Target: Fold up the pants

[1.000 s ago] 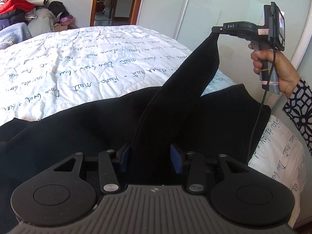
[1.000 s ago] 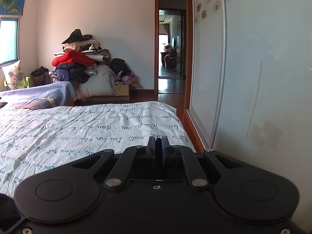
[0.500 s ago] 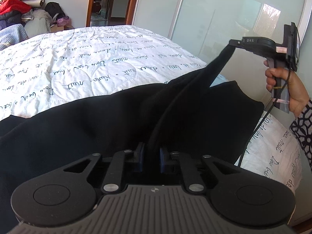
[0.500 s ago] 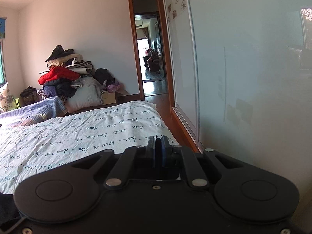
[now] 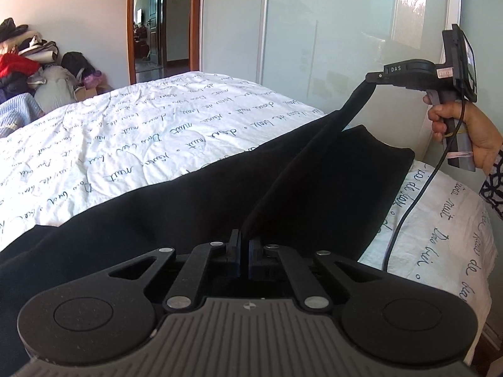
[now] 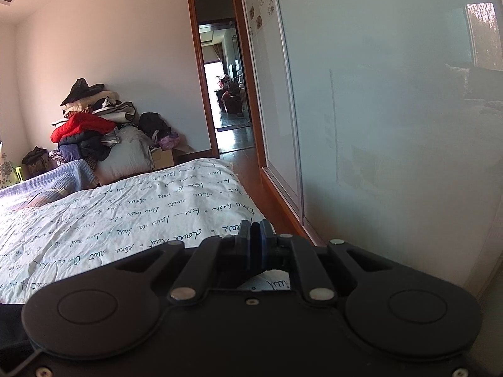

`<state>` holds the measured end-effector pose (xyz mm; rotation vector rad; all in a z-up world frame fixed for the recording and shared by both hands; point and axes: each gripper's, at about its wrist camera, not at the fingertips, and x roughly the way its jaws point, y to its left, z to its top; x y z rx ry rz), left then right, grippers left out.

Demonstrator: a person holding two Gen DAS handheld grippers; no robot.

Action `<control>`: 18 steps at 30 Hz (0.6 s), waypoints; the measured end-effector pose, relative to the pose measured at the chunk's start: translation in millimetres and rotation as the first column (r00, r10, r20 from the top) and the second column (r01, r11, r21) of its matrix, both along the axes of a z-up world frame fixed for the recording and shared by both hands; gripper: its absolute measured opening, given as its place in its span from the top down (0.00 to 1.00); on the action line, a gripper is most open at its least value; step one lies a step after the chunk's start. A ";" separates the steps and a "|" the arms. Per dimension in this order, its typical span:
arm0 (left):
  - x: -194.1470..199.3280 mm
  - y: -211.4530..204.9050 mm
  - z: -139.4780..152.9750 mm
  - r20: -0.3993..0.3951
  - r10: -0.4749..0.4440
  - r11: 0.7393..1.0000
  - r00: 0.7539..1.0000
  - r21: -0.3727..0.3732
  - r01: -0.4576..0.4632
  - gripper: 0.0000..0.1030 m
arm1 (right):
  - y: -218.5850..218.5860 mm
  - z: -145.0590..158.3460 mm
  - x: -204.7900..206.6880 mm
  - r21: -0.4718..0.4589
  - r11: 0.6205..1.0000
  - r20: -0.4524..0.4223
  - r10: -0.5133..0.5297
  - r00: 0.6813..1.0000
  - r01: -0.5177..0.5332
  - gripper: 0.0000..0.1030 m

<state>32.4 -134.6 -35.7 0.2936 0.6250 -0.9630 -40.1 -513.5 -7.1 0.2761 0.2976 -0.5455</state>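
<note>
Black pants [image 5: 188, 207] lie across the near part of a bed with a white quilt [image 5: 151, 132]. My left gripper [image 5: 244, 257] is shut on one edge of the pants at the bottom of the left wrist view. My right gripper [image 5: 371, 78] is held up at the right of that view, shut on the other end of the same black strip, which stretches taut between the two. In the right wrist view the right gripper [image 6: 255, 238] is shut with a thin black fold of the pants between its pads, above the quilt [image 6: 125, 220].
A frosted sliding wardrobe [image 5: 345, 47] runs close along the bed's right side, with a narrow wood floor strip [image 6: 270, 188] between. A pile of clothes [image 6: 94, 132] stands by the far wall beside an open doorway [image 6: 226, 94]. A blue blanket [image 6: 47, 176] lies at far left.
My left gripper closed from open onto the pants edge. The right gripper, still shut on the pants, moved right and the raised fabric strip came down lower and tauter.
</note>
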 end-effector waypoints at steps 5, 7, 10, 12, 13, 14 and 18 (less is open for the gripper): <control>-9.5 5.9 1.5 0.021 -0.034 0.999 0.999 0.002 0.034 0.98 | 1.9 -3.2 -13.1 0.013 1.000 0.002 -0.019 1.000 0.019 0.95; -13.5 6.6 0.5 0.034 -0.049 0.999 0.998 0.009 0.049 0.98 | 2.0 -5.9 -20.1 0.019 0.999 -0.001 -0.028 1.000 0.028 0.95; -17.5 6.9 -1.0 0.039 -0.070 0.997 0.997 0.025 0.069 0.98 | 2.0 -11.4 -29.4 0.040 0.998 -0.007 -0.039 0.999 0.039 0.95; -19.1 7.5 -3.0 0.033 -0.079 0.997 0.996 0.029 0.078 0.98 | 2.6 -15.3 -35.6 0.051 0.998 -0.015 -0.048 0.999 0.049 0.95; -20.2 7.4 -4.2 0.031 -0.084 0.996 0.996 0.034 0.082 0.98 | 2.9 -18.0 -38.7 0.057 0.997 -0.018 -0.051 0.999 0.052 0.95; -21.0 7.2 -5.5 0.029 -0.088 0.995 0.996 0.041 0.086 0.98 | 2.7 -20.6 -40.9 0.063 0.996 -0.023 -0.054 0.998 0.055 0.95; -25.7 6.2 -10.3 0.034 -0.104 0.993 0.994 0.064 0.102 0.97 | 0.7 -33.9 -51.5 0.101 0.992 -0.038 -0.070 0.997 0.073 0.95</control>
